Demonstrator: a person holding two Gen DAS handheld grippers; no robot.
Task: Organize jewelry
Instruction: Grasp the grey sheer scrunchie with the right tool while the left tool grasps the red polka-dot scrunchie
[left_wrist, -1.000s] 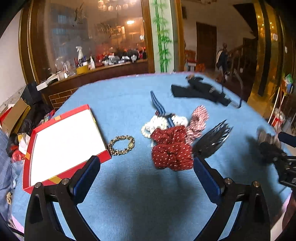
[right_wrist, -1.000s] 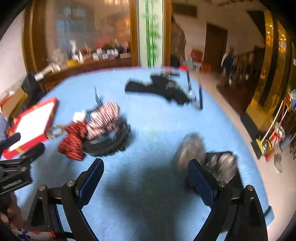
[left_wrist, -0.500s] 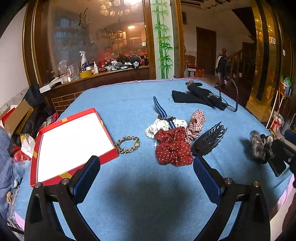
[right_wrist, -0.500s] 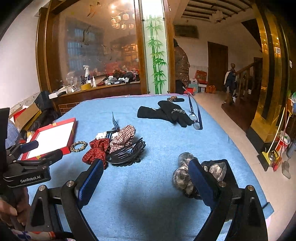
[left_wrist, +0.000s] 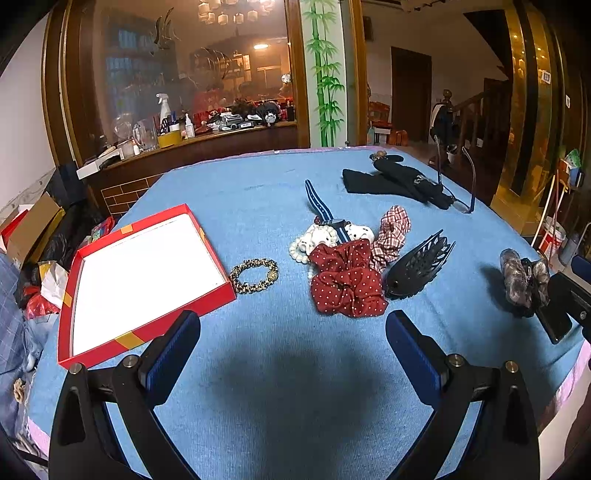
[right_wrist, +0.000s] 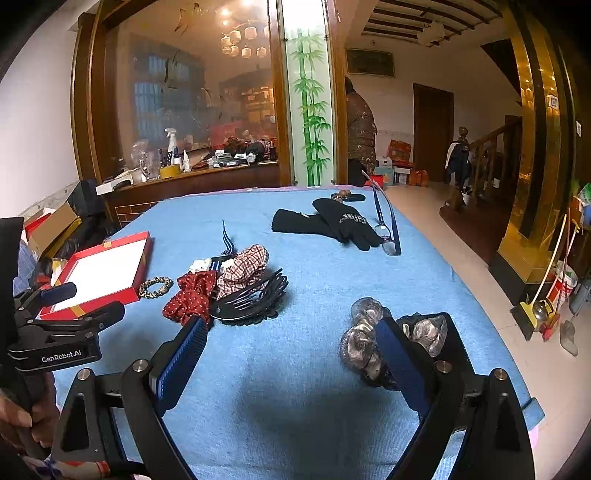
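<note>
Left wrist: red box (left_wrist: 218, 295), white-lined, unfilled.

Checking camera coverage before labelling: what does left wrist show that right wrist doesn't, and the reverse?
Only the left wrist view: the white bead bracelet in full and the open left gripper from behind.

Only the right wrist view: a hand gripping the left gripper's handle, a person standing by the bamboo-painted panel, and the open right gripper, its right finger in front of the shiny grey scrunchie.

Both: the empty red-rimmed box, gold-and-black beaded bracelet, red polka-dot scrunchie, black claw hair clip, black gloves, and blue tablecloth.
</note>
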